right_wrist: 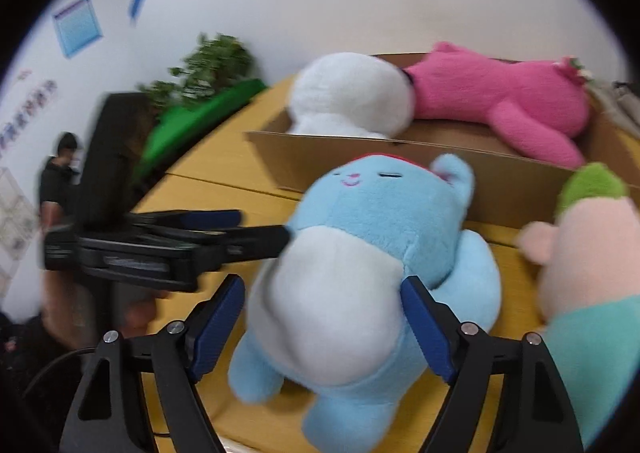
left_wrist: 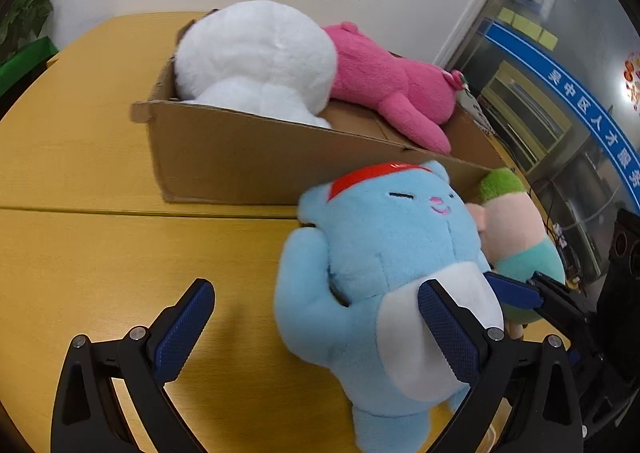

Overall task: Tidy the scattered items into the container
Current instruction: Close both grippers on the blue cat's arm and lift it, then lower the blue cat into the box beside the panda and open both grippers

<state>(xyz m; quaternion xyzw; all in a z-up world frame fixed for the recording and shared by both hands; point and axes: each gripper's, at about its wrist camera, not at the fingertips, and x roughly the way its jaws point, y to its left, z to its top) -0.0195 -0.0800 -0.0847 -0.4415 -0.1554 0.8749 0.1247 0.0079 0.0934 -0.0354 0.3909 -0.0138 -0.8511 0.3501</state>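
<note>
Straddling the white belly of the blue bear (right_wrist: pixel 384 253) at the bottom of the right view, the right gripper (right_wrist: pixel 328 329) has its jaws spread apart around it, not yet pinched. At lower left of its own view, the left gripper (left_wrist: pixel 316 329) gapes beside the bear. Behind, the cardboard box (left_wrist: pixel 256 161) already holds a white plush (left_wrist: pixel 256 57) and a pink plush (left_wrist: pixel 396 89); by my reckoning the bear and the green-haired doll (left_wrist: pixel 516 221) on the table (left_wrist: pixel 80 245) remain.

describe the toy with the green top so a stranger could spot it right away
Find the cardboard box on the yellow table; outside its near wall sits a blue bear. The toy beside the bear is the one: peach face, green tuft on top, teal clothing, unlike the white and pink toys in the box.
</note>
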